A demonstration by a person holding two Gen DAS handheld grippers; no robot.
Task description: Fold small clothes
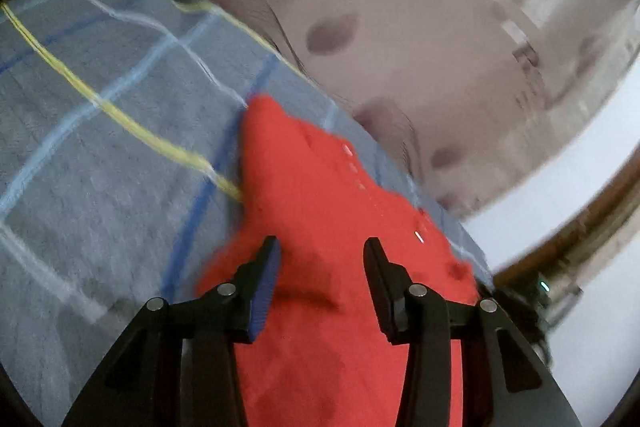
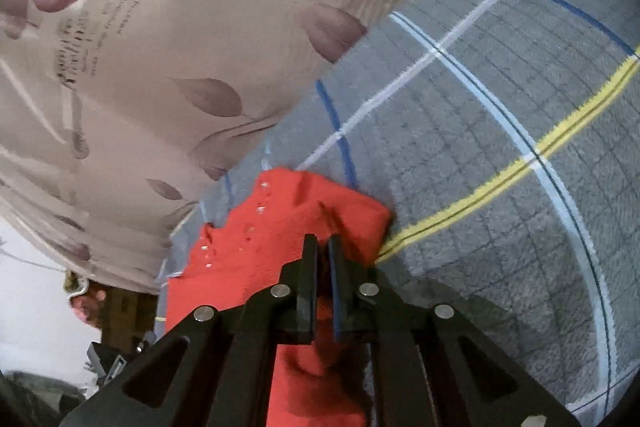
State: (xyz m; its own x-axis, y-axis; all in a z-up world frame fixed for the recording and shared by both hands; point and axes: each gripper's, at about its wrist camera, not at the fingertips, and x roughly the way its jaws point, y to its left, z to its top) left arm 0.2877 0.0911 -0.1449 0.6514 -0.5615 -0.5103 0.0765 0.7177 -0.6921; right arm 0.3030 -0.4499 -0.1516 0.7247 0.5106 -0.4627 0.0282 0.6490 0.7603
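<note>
The red garment point(image 1: 328, 211) is motion-blurred and runs off the bottom edge in both views.

Home bedroom: plaid blanket point(image 2: 500, 115), leaf-print sheet point(image 2: 168, 67)

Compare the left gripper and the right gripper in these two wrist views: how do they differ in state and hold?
The left gripper has its fingers spread wide apart, while the right gripper has its fingers nearly together. The left gripper grips nothing, with the red garment lying between and beyond its fingers; the right gripper pinches a fold of it. Both are black, both hang over the same garment on the grey checked blanket.
</note>
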